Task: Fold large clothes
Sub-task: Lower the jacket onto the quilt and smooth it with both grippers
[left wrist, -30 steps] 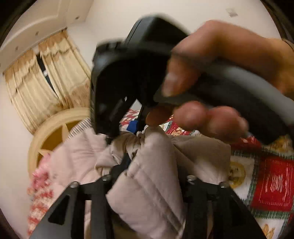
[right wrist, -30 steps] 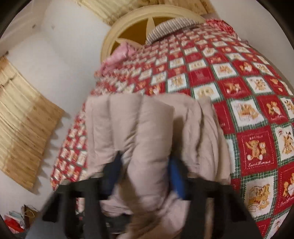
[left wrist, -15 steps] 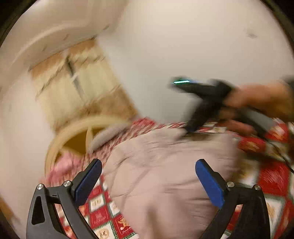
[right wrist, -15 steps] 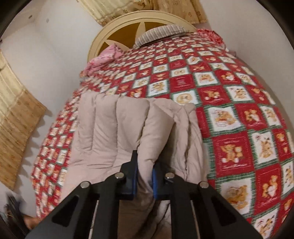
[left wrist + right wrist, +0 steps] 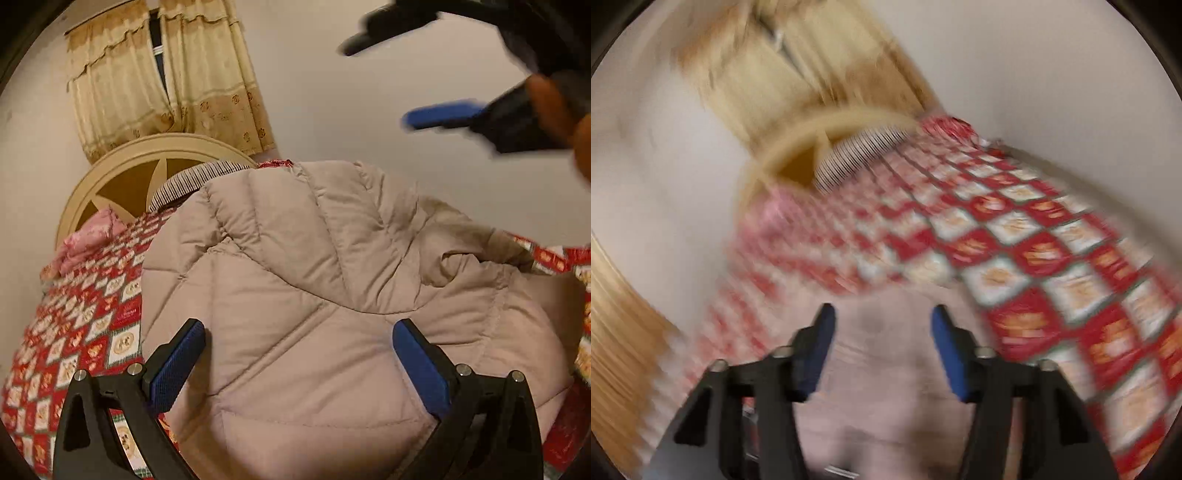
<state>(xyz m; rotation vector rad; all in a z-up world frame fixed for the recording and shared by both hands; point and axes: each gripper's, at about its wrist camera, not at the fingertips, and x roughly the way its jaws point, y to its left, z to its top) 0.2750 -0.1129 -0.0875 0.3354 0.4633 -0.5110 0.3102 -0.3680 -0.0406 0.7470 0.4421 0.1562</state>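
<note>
A beige quilted puffer jacket (image 5: 314,295) lies folded in a mound on the bed. My left gripper (image 5: 297,354) is open and empty just above its near part, jaws wide apart. My right gripper (image 5: 882,347) is open and empty above the jacket (image 5: 886,406), which shows blurred below its blue pads. In the left wrist view the right gripper (image 5: 424,85) hangs in the air at the upper right, held by a hand, jaws apart.
The bed carries a red, white and green patchwork quilt (image 5: 92,325) (image 5: 1052,258). At its head are a round cream headboard (image 5: 122,173), a striped pillow (image 5: 192,181) and a pink pillow (image 5: 92,232). Yellow curtains (image 5: 166,81) hang behind.
Both grippers let go of the jacket: the left opened first, then the right opened and lifted away upward. The jacket dropped onto the bed. The right wrist view now swings fast and blurs.
</note>
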